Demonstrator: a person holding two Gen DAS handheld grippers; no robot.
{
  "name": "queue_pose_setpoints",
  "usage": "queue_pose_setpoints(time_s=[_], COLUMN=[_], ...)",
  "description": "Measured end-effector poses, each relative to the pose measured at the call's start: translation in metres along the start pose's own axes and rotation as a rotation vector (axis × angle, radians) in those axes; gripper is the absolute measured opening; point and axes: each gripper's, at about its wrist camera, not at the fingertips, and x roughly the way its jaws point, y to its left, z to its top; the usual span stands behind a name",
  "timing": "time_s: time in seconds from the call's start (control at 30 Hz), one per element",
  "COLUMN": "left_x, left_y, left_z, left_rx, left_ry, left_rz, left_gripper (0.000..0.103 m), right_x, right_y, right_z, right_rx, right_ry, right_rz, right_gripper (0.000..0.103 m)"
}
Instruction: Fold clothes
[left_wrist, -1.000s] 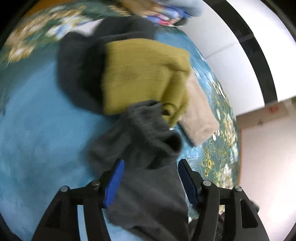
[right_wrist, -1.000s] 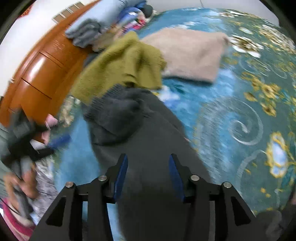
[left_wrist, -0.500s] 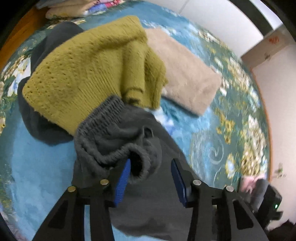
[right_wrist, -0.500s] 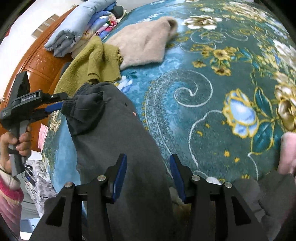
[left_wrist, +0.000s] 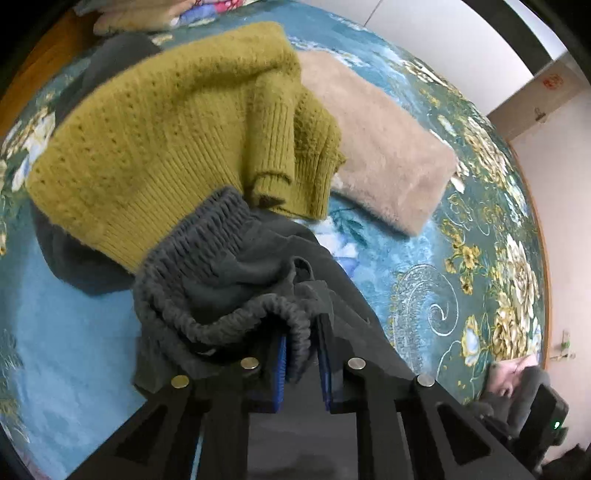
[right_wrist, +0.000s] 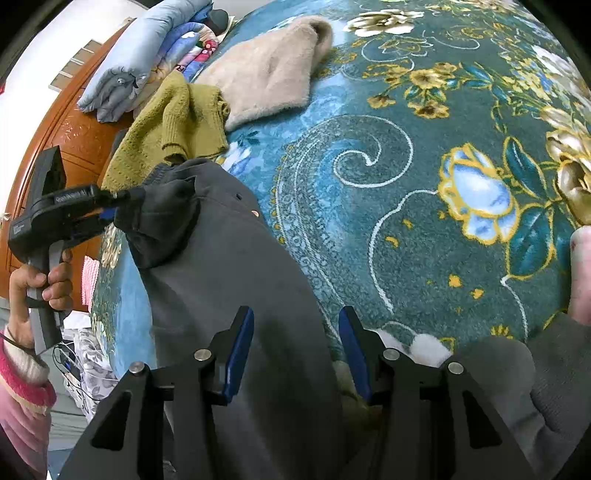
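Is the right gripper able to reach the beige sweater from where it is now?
Probably yes. The right gripper stands open over the grey trousers, and only bare bedspread lies between it and the beige sweater, far across the bed.

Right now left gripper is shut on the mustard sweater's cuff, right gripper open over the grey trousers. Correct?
Not quite. The left gripper is shut on the grey trousers, at the elastic waistband, as the left wrist view shows. The mustard sweater lies untouched behind. The right gripper is open.

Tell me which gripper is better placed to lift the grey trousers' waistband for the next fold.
Left. The left gripper has just closed on the elastic waistband of the grey trousers. The right gripper is open over the trouser leg, away from the waistband, with no fabric pinched.
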Motion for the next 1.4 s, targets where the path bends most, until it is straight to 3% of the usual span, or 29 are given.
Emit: queue_pose_setpoints(time_s=[0.1, 0.23, 0.4, 0.5, 0.7, 0.9, 1.03, 1.07, 1.2, 1.4], left_x=[-0.031, -0.080, -0.122, -0.114, -0.084, -0.090, -0.102, -0.104, -0.104, -0.111], left_y=[0.022, 0.062, 0.128, 0.172, 0.231, 0.225, 0.222, 0.219, 0.215, 0.203], left_z=[-0.006, -0.025, -0.067, -0.092, -0.125, -0.132, -0.132, -0.132, -0.124, -0.106], left_rx=[0.026, 0.127, 0.220, 0.172, -0.058, -0.073, -0.036, -0.030, -0.040, -0.041], left_ry=[-0.042, -0.088, -0.086, -0.044, -0.040, -0.099, -0.137, -0.143, -0.161, -0.207], left_rz=[-0.101, -0.171, -0.127, -0.088, -0.153, -0.192, -0.210, -0.211, -0.214, -0.220], left_gripper=[0.014, 0.014, 0.015, 0.016, 0.019, 0.019, 0.019, 0.019, 0.019, 0.019], right_x=[-0.004, -0.009, -0.005, 0.004, 0.027, 0.056, 0.086, 0.088, 0.080, 0.055], right_y=[0.004, 0.014, 0.030, 0.046, 0.099, 0.151, 0.148, 0.147, 0.140, 0.140], right_z=[0.000, -0.004, -0.012, -0.018, -0.016, -0.005, -0.006, -0.006, -0.008, -0.004], right_rx=[-0.010, -0.038, -0.073, -0.115, -0.288, -0.555, -0.596, -0.590, -0.528, -0.485], right_ry=[-0.002, -0.004, 0.016, 0.043, 0.092, 0.153, 0.272, 0.284, 0.278, 0.194], right_rz=[-0.005, -0.009, -0.016, -0.016, -0.037, -0.069, -0.072, -0.069, -0.043, -0.043], right_gripper=[0.049, 0.049, 0.049, 0.049, 0.049, 0.049, 0.049, 0.046, 0.009, 0.004])
